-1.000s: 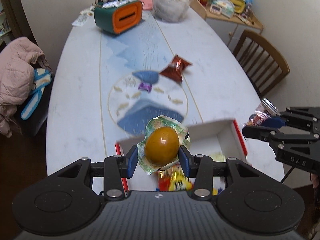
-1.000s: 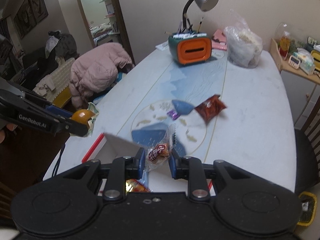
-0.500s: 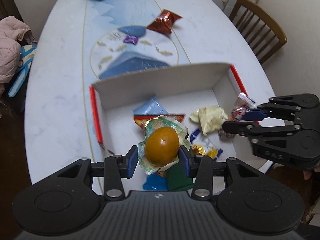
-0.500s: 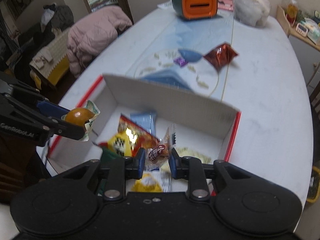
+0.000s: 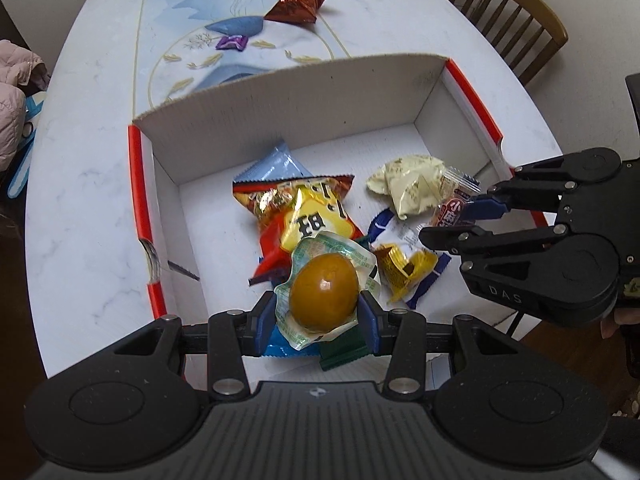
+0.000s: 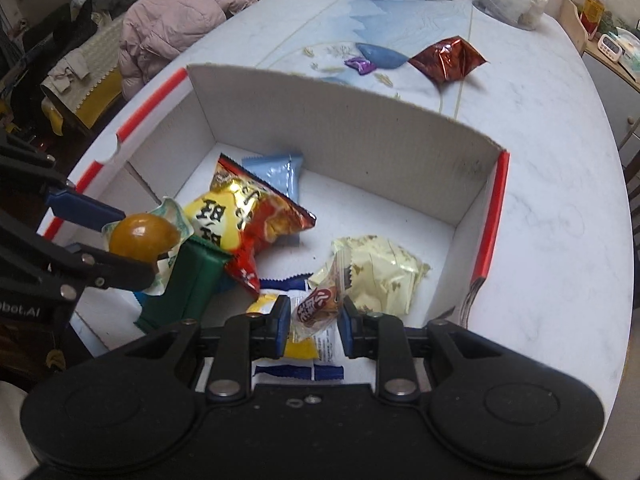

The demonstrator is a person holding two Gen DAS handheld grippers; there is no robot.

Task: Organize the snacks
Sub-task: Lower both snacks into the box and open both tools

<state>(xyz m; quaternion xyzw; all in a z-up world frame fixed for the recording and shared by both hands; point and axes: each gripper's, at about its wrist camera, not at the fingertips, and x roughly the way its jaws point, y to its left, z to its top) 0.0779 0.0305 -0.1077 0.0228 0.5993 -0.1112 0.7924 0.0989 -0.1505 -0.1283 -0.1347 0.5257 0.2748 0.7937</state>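
Now both grippers hang over the box: left gripper clamps an egg pack, right gripper pinches a small candy, w/ other snacks on the box floor.

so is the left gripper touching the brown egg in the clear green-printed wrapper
Touching: the left wrist view shows the left gripper pads pressed against both sides of the wrapped egg.

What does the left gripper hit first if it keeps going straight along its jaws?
Probably the snack pile in the box. The left gripper, shut on a packed egg, points steeply down at the green pack and the blue wrapper right under it. Depth is unclear; the green pack looks nearest.
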